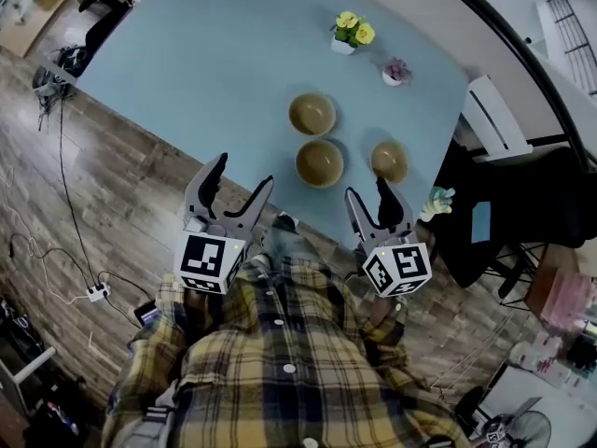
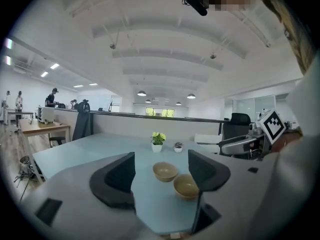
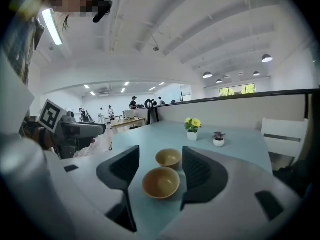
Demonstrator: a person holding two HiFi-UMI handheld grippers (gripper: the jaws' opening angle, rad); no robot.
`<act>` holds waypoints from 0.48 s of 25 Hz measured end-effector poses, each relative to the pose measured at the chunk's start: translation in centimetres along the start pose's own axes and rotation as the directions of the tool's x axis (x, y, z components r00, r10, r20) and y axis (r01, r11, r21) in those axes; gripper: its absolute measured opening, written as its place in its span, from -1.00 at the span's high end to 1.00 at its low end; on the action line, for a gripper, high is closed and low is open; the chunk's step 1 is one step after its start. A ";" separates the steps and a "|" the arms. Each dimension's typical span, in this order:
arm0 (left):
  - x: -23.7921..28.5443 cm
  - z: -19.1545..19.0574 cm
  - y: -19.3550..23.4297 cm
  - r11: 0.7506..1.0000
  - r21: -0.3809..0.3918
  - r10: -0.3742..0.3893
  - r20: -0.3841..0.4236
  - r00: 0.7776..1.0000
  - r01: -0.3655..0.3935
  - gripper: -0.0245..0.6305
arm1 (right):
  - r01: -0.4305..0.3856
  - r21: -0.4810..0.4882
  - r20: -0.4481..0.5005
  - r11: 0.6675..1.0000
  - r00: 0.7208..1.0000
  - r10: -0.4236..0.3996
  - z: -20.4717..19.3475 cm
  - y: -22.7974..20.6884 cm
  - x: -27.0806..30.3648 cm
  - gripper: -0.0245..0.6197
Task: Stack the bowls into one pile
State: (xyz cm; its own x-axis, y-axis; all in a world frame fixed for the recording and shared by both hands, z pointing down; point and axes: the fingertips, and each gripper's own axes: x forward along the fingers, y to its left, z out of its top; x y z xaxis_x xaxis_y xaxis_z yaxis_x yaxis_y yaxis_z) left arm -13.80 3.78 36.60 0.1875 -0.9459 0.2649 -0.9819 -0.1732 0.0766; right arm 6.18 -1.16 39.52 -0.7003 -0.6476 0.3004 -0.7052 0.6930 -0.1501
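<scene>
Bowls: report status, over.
Left claw open, empty. Right claw open, empty. Far bowl, middle bowl, right bowl all apart, none stacked. Yellow flower pot, small plant pot behind, not in the way.

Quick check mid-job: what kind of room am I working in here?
Probably an open-plan office. A large blue table holds the bowls, a black office chair stands past it, and people are at desks across the long room.
</scene>
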 end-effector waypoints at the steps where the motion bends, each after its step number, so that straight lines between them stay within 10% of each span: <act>1: 1.1 0.5 0.1 1.000 0.003 -0.011 0.002 1.000 0.011 -0.08 | 0.008 -0.001 0.004 1.000 1.000 -0.008 0.6 -0.7 0.5 0.15; 12: 10.3 3.2 -1.3 0.988 0.027 -0.149 -0.004 0.989 0.149 -0.07 | 0.132 0.020 0.009 0.991 0.991 -0.132 2.3 -6.8 1.7 0.15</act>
State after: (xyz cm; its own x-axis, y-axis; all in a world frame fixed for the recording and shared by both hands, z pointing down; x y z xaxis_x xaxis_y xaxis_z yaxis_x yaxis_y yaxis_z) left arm -10.66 -6.60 36.10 0.3320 -0.9083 0.2545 -0.9433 -0.3199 0.0890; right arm 9.54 -7.76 38.86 -0.6017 -0.7364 0.3093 -0.7937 0.5948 -0.1278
